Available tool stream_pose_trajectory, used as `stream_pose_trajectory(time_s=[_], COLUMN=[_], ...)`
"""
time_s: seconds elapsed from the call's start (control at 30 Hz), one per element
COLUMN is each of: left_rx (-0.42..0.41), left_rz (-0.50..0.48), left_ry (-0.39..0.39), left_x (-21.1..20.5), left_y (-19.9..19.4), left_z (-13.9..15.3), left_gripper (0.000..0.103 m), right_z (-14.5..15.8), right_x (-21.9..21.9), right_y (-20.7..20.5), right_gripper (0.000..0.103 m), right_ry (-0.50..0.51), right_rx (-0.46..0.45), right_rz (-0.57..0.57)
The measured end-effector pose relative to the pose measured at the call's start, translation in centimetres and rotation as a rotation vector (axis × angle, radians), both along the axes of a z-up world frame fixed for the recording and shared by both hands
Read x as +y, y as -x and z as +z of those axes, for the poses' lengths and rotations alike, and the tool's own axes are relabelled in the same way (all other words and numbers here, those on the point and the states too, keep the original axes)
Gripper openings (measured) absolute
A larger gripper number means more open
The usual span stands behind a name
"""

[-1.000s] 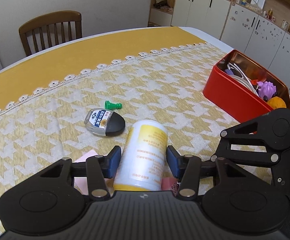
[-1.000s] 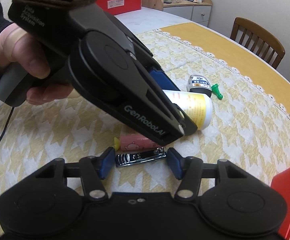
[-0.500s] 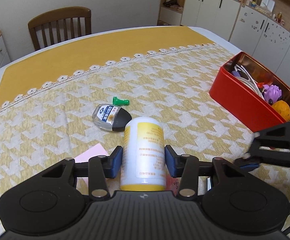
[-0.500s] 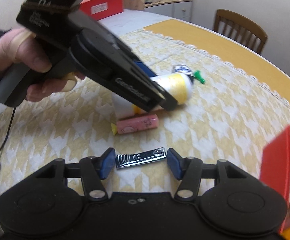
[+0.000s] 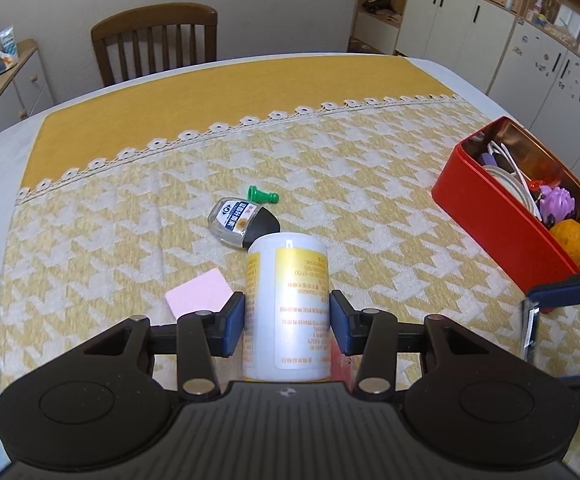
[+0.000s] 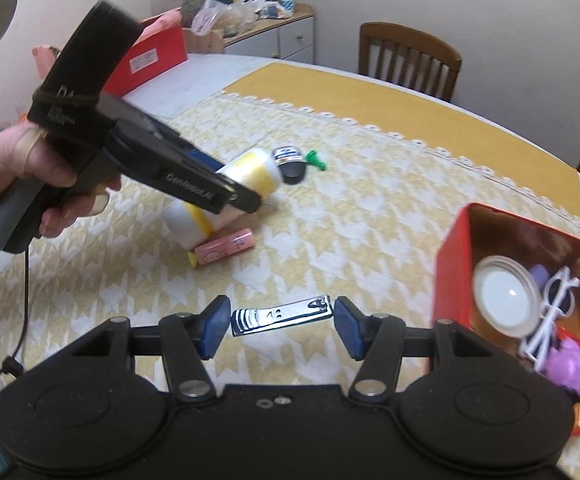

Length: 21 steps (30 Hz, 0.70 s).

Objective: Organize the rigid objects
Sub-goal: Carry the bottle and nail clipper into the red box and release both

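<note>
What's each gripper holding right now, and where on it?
Left gripper clamps the white-and-yellow bottle across its body; right gripper pinches the nail clipper end to end.

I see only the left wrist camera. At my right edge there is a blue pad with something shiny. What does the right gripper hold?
Observer: The right gripper holds a metal nail clipper lengthwise between its two pads.
Operator: Is it above the red box?
Observer: No. The red box lies beside it, to its right.
Operator: Something reddish shows under my bottle. What is it?
Observer: A pink tube with a yellow cap. It lies on the cloth just below the base of the tilted bottle.
</note>
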State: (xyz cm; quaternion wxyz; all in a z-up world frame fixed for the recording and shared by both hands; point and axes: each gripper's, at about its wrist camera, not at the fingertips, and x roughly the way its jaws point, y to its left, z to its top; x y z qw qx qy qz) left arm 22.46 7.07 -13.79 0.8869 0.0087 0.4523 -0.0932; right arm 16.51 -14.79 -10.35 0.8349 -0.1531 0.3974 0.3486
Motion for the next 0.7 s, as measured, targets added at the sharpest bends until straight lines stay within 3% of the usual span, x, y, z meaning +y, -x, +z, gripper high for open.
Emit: stream_pose_trajectory(time_s=[0.5, 0.7], left_rx=[-0.012, -0.061], left_rz=[0.005, -0.027], left_ry=[0.099, 0.129], left_x=[-3.0, -5.8], left_y=[1.8, 1.9], left_z=[4.1, 6.5], left_gripper=[0.044, 0.044], right_z=[2.2, 2.6], right_x=[-6.7, -9.5], right_y=[-0.8, -1.5], right_gripper=[0.056, 0.056], right_ry=[-0.010, -0.015], right_rx=[-0.058, -0.084], right_rz=[-0.088, -0.123])
